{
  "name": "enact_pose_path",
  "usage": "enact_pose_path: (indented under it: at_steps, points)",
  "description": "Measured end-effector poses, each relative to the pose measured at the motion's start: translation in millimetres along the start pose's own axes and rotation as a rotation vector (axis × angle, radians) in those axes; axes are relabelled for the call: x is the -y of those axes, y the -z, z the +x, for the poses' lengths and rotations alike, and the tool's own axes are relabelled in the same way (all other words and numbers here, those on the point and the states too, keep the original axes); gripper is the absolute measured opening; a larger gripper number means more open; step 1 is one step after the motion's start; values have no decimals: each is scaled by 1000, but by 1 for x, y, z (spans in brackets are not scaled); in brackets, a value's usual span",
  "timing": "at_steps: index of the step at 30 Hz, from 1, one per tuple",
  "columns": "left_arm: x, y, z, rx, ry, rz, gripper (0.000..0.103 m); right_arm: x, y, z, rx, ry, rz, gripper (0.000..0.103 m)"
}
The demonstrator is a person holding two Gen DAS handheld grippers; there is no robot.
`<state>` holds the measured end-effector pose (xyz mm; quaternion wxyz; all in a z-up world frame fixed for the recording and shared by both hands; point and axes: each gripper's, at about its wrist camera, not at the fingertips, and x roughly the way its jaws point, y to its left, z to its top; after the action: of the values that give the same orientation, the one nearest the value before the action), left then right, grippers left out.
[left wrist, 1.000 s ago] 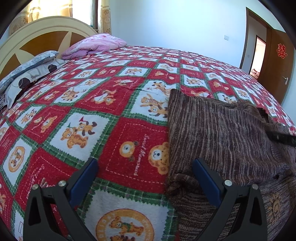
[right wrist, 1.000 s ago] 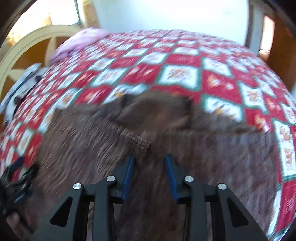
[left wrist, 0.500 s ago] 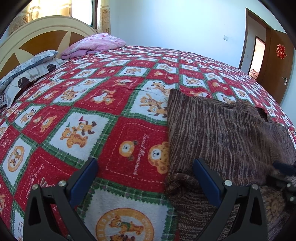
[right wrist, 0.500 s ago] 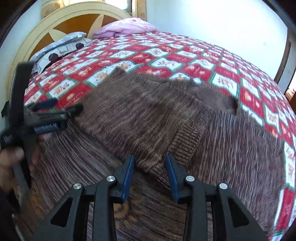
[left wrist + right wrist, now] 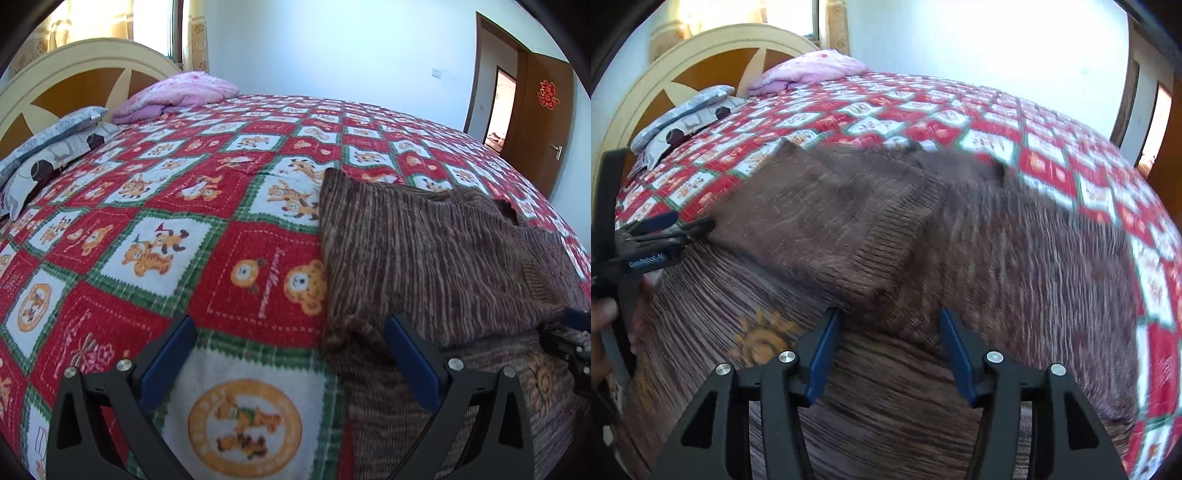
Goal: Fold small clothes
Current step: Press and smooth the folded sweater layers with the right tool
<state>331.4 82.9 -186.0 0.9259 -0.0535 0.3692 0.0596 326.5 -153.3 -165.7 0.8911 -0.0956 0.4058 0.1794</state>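
Since a second ago our right gripper (image 5: 888,345) slid along the brown knit sweater (image 5: 923,236), jaws opening, gripping nothing. Our left gripper (image 5: 288,363) gapes wide, empty

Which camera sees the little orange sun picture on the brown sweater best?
The right wrist view: the sun picture lies clear and whole on the sweater. In the left wrist view it sits small and blurry near the edge.

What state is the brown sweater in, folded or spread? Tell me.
Partly folded. The brown sweater lies on the bedspread with one sleeve laid across its body, ribbed cuff on top; the rest lies spread flat.
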Motion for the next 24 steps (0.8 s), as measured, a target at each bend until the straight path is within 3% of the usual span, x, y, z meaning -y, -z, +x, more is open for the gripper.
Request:
enact_pose_path:
  at_steps: [3, 7, 14, 24]
  points:
    - [2, 0, -1, -1, -17, 6, 103, 13, 5, -14, 16, -33, 63, 56]
    - [1, -1, -2, -15, -19, 1, 103, 16, 13, -29, 10, -6, 90, 57]
    - [6, 11, -20, -63, 24, 37, 103, 17, 54, -63, -13, 27, 98, 57]
    - [6, 37, -59, -61, 71, 64, 103, 8, 93, -93, -34, 31, 90, 58]
